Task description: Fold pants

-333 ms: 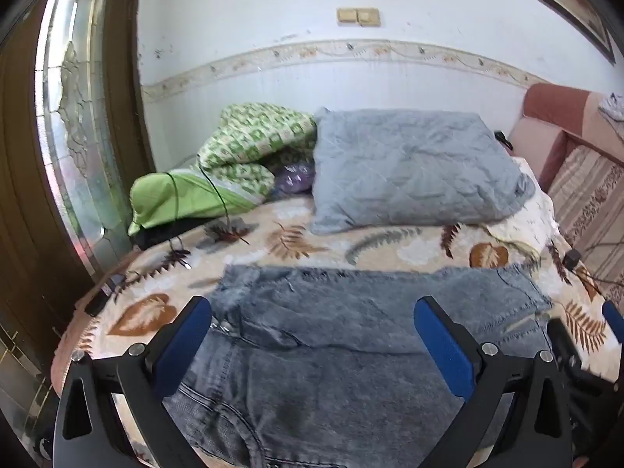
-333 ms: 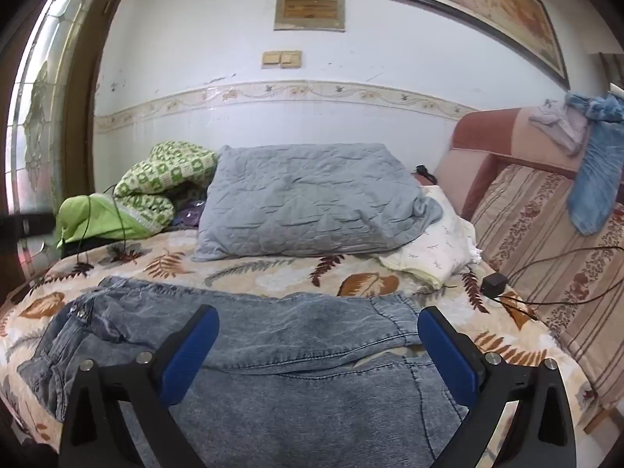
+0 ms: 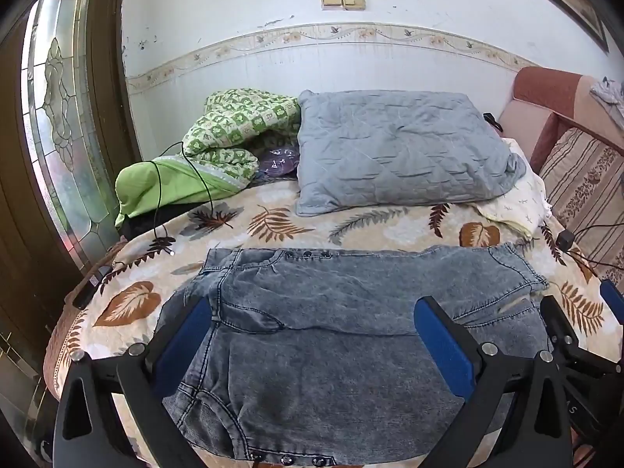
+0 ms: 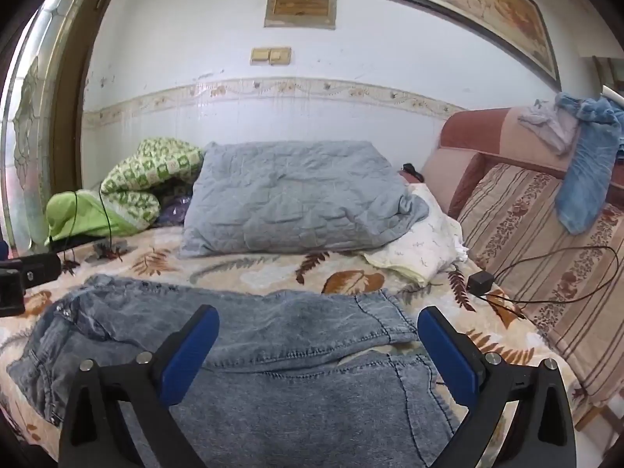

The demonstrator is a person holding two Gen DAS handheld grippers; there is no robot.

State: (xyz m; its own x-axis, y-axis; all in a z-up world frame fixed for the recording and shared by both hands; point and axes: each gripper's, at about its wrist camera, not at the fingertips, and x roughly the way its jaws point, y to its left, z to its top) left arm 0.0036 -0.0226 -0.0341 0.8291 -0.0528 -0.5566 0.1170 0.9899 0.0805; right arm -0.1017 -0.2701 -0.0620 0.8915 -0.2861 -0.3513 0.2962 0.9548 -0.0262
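**A:** Two grippers, both with jaws spread wide and nothing between them. The left gripper (image 3: pixel 312 347) and right gripper (image 4: pixel 318 355) hover over the jeans (image 3: pixel 351 335), which lie across the near edge of the bed (image 3: pixel 128 300), one layer lapped over another.

**B:** Risk, I'd guess: denim's thick, so a pinch could catch only the top layer and the fold goes crooked. They could also slide off that edge.

**A:** The left view shows the waistband snaps at both edges. The right view shows the charger (image 4: pixel 480 281) and its cable near the hem, an easy snag.
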